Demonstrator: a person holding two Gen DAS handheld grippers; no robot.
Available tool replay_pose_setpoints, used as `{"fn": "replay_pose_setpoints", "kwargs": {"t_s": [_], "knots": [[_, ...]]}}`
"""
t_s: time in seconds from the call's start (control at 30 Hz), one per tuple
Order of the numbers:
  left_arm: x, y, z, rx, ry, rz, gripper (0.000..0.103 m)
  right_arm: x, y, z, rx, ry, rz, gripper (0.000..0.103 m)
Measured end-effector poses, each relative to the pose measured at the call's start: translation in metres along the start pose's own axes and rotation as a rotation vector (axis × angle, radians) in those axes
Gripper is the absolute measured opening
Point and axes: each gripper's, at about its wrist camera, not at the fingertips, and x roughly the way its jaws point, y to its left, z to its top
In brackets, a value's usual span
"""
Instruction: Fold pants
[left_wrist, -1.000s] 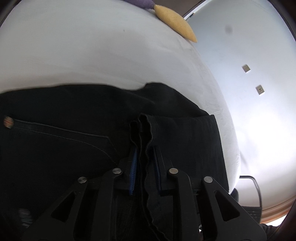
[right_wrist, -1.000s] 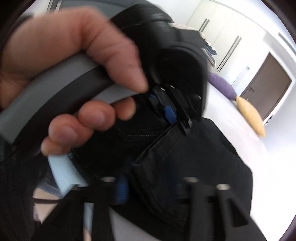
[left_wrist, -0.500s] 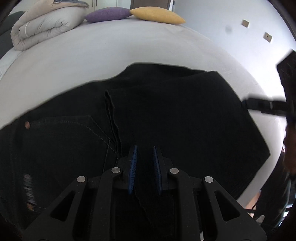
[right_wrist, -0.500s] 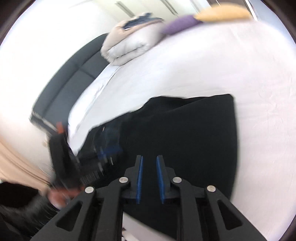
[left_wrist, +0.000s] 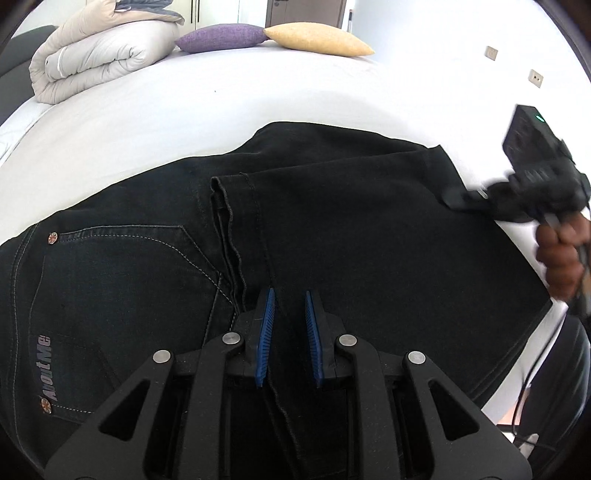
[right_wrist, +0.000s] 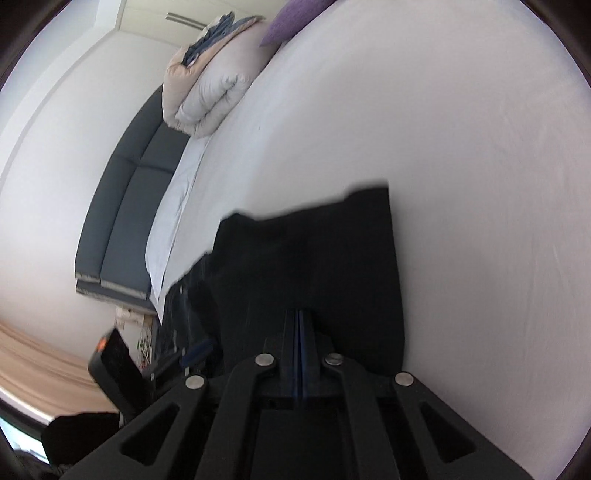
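the black pants (left_wrist: 332, 236) lie flat on the white bed (left_wrist: 258, 103), legs folded over toward the seat, hem beside the back pocket. left gripper (left_wrist: 288, 317) hovers with jaws apart over the hem; right gripper (right_wrist: 299, 325) has jaws together, whether on cloth i cannot tell. next likely: regrip and fold again.

free: bare white bed sheet (left_wrist: 229, 107) lay beyond the black denim pants (left_wrist: 369, 229) | obstacles: rolled beige duvet (left_wrist: 99, 59), purple cushion (left_wrist: 221, 37) and yellow cushion (left_wrist: 317, 38) lined the far edge
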Motion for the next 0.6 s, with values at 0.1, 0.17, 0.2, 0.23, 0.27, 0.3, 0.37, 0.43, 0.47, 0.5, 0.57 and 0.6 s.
{"fn": "replay_pose_setpoints", "kwargs": {"t_s": [0.1, 0.17, 0.2, 0.23, 0.27, 0.3, 0.37, 0.43, 0.47, 0.5, 0.57, 0.6], "knots": [[0.004, 0.004, 0.004, -0.011, -0.003, -0.006, 0.017, 0.000, 0.006, -0.033, -0.014, 0.044, 0.014, 0.002], [-0.003, 0.000, -0.003, -0.015, -0.005, -0.009, 0.017, -0.002, 0.011, -0.059, -0.033, 0.066, 0.006, 0.002], [-0.005, -0.001, -0.004, -0.016, -0.005, -0.009, 0.017, -0.003, 0.014, -0.068, -0.038, 0.071, 0.000, 0.002], [-0.007, -0.002, -0.004, -0.017, -0.006, -0.008, 0.017, -0.006, 0.019, -0.077, -0.041, 0.072, -0.015, 0.002], [-0.007, -0.002, -0.004, -0.017, -0.007, -0.008, 0.017, -0.009, 0.023, -0.084, -0.041, 0.072, -0.022, 0.002], [-0.008, -0.001, -0.004, -0.021, -0.009, -0.009, 0.017, -0.011, 0.027, -0.090, -0.041, 0.072, -0.027, 0.002], [-0.010, -0.001, -0.004, -0.027, -0.011, -0.014, 0.017, -0.012, 0.033, -0.101, -0.047, 0.071, -0.051, 0.002], [-0.010, 0.001, -0.005, -0.031, -0.013, -0.020, 0.017, -0.008, 0.034, -0.106, -0.058, 0.063, -0.087, 0.000], [-0.010, 0.003, -0.005, -0.036, -0.015, -0.024, 0.017, -0.006, 0.031, -0.106, -0.053, 0.059, -0.095, 0.000], [-0.011, 0.004, -0.005, -0.042, -0.016, -0.027, 0.017, -0.003, 0.029, -0.105, -0.050, 0.049, -0.091, 0.000], [-0.014, 0.008, -0.006, -0.069, -0.024, -0.045, 0.017, -0.001, 0.017, -0.104, -0.019, 0.022, -0.063, 0.000], [-0.017, 0.010, -0.006, -0.085, -0.029, -0.053, 0.017, 0.000, 0.012, -0.104, 0.004, 0.014, -0.044, 0.000]]}}
